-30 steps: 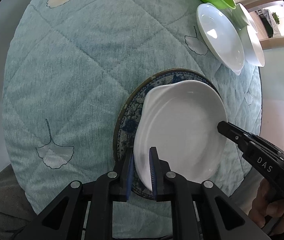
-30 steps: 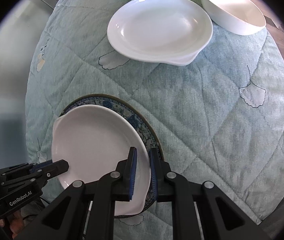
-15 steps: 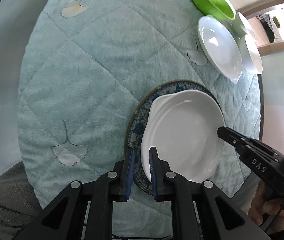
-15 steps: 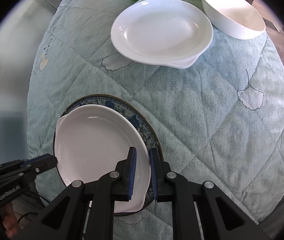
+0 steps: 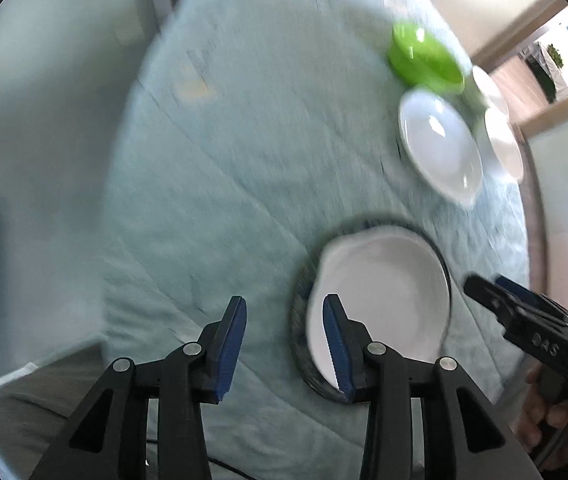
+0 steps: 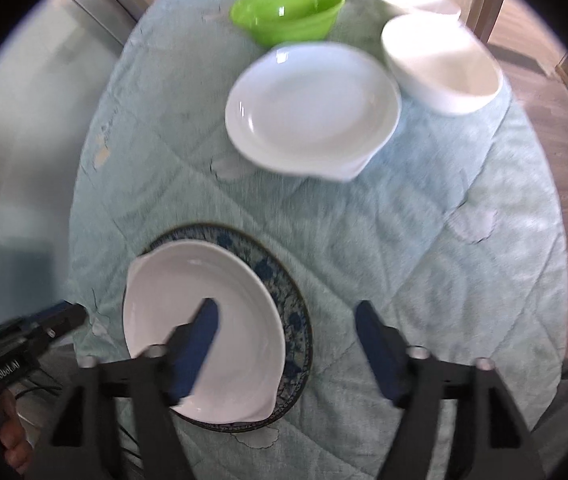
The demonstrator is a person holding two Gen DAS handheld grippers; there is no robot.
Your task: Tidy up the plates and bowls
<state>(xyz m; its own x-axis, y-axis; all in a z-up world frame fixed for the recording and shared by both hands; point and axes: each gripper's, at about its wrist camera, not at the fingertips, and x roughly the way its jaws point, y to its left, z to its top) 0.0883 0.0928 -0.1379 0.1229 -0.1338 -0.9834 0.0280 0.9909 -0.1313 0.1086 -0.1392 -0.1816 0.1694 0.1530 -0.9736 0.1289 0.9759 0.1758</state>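
A white plate (image 6: 200, 328) lies on a blue patterned plate (image 6: 284, 300) at the near edge of the round table; both show in the left wrist view, white plate (image 5: 384, 292) on blue plate (image 5: 300, 320). My left gripper (image 5: 284, 336) is open and empty, above the plates' left rim. My right gripper (image 6: 288, 344) is open and empty, above their right rim. A second white plate (image 6: 312, 108), a green bowl (image 6: 288, 12) and two white bowls (image 6: 440, 64) stand farther back.
The table wears a quilted teal cloth (image 6: 424, 248) with leaf prints. The right gripper's body (image 5: 532, 328) shows at the right of the left wrist view. Wooden floor (image 6: 544, 92) lies beyond the table's right edge.
Both grippers have opened and let go of the white plate's rim. Both have pulled back and up, so more of the table shows. The white plate stays on the blue plate.
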